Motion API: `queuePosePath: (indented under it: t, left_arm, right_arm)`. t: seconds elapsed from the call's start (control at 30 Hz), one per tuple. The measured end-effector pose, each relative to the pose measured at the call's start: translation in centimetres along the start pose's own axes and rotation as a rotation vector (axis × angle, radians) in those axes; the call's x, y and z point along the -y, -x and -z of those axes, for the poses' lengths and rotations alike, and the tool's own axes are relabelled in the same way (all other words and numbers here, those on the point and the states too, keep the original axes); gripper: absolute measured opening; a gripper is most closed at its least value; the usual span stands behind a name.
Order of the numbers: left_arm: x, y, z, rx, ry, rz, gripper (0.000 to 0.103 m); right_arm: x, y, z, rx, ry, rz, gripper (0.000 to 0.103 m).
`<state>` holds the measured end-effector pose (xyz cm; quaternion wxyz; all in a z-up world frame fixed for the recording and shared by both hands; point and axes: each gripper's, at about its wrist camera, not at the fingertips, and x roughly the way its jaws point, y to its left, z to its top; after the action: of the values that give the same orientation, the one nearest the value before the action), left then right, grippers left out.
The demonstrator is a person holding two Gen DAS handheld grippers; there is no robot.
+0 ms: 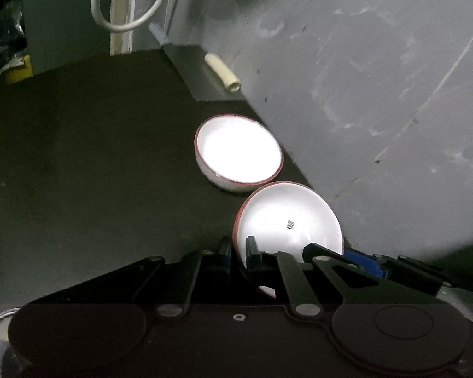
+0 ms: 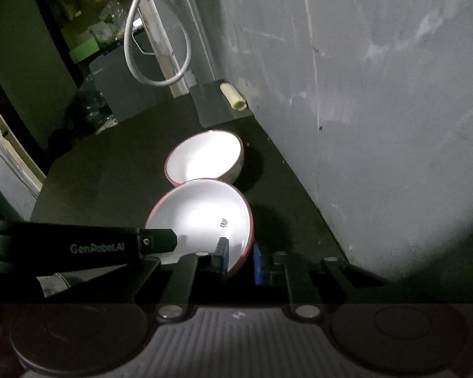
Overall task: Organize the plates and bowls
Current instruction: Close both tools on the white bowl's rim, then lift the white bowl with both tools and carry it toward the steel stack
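Note:
Two white bowls with red rims are on the dark table [image 1: 78, 163]. The near bowl [image 1: 287, 220] [image 2: 201, 211] is tilted and has a small printed mark inside. My left gripper [image 1: 239, 252] is shut on the near bowl's left rim, one finger inside and one outside. My right gripper [image 2: 239, 258] is shut on its right rim, blue pads on both sides of the wall. Each gripper also shows in the other's view: the right gripper [image 1: 362, 261] and the left gripper [image 2: 160, 241]. The far bowl [image 1: 236, 151] [image 2: 205, 157] stands upright just behind, close to the near bowl.
A scuffed grey wall [image 1: 378, 78] [image 2: 378, 110] runs close along the right of both bowls. A cream tube [image 1: 222, 74] [image 2: 233, 96] lies on a grey slab at the far corner. A white cable loop [image 1: 126, 25] [image 2: 154, 78] hangs beyond the table's far edge.

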<state>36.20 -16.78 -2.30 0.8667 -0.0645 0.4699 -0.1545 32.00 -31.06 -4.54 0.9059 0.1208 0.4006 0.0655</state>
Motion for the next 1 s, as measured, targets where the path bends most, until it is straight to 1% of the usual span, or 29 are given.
queuePosePath:
  t: [0.27, 0.5, 0.73, 1.0]
  left_arm:
    - [0.5, 4.3, 0.4, 0.106, -0.022, 0.029, 0.008]
    - [0.7, 8.6, 1.7, 0.165, -0.027, 0.053, 0.008]
    - [1.2, 12.6, 3.9, 0.220, -0.045, 0.064, 0.008]
    - [0.5, 17.2, 8.0, 0.253, -0.035, 0.048, 0.008]
  right_arm:
    - [-1.3, 3.8, -0.2, 0.099, 0.024, -0.007, 0.017]
    - [-2.9, 7.6, 0.4, 0.161, 0.054, -0.011, 0.017]
    - [-4.4, 11.3, 2.1, 0.210, 0.069, -0.005, 0.017]
    - [-6.9, 15.1, 5.3, 0.228, 0.093, -0.024, 0.017]
